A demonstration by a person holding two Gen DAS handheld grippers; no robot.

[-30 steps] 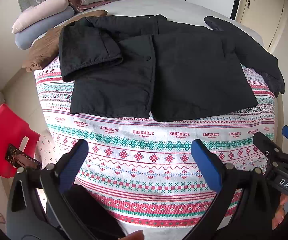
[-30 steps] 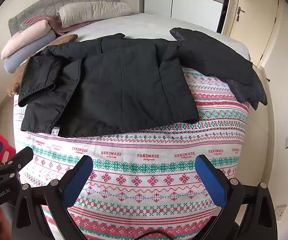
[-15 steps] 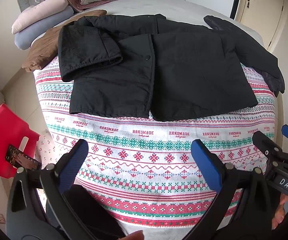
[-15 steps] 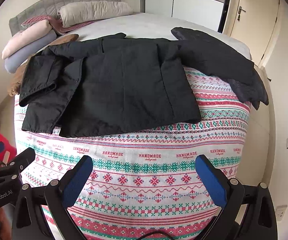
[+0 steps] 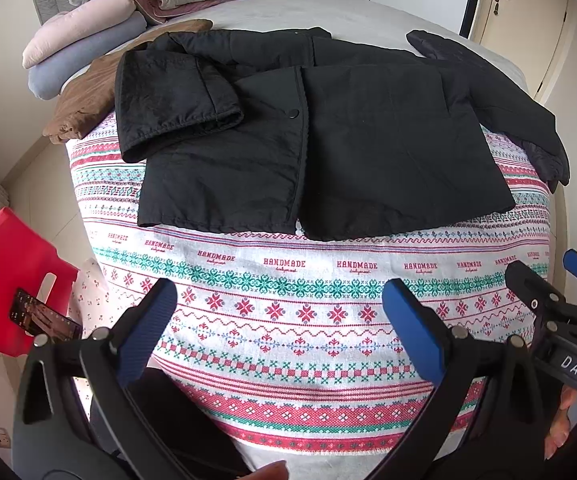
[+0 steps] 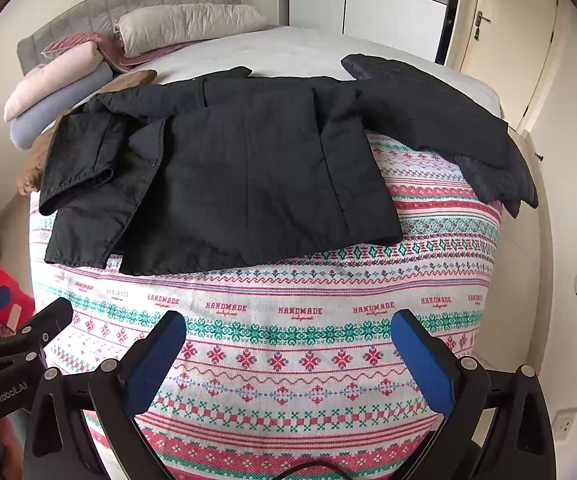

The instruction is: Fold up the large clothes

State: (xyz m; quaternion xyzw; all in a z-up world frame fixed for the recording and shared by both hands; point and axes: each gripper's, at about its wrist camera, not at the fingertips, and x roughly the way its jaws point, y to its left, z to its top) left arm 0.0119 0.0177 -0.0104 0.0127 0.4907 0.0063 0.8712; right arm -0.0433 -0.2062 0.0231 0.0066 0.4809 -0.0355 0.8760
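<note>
A black jacket [image 5: 368, 140] lies flat, front up, on a patterned blanket [image 5: 288, 320] over the bed. Its left sleeve [image 5: 168, 100] is folded across the chest; its right sleeve [image 5: 508, 112] stretches out to the right, past the bed's edge. The jacket also shows in the right wrist view [image 6: 248, 180], with the outstretched sleeve [image 6: 448, 120] at the right. My left gripper [image 5: 280, 320] is open and empty, above the blanket short of the hem. My right gripper [image 6: 288, 344] is open and empty, likewise short of the hem.
A brown garment [image 5: 88, 96] lies left of the jacket. Rolled bedding and pillows [image 5: 88, 44] are stacked at the headboard. A red chair [image 5: 4, 280] with a phone on it stands at the bed's left. A door [image 6: 500, 40] and wardrobe are behind.
Both views have shifted very slightly toward the jacket. The jacket has not moved and both grippers stay open.
</note>
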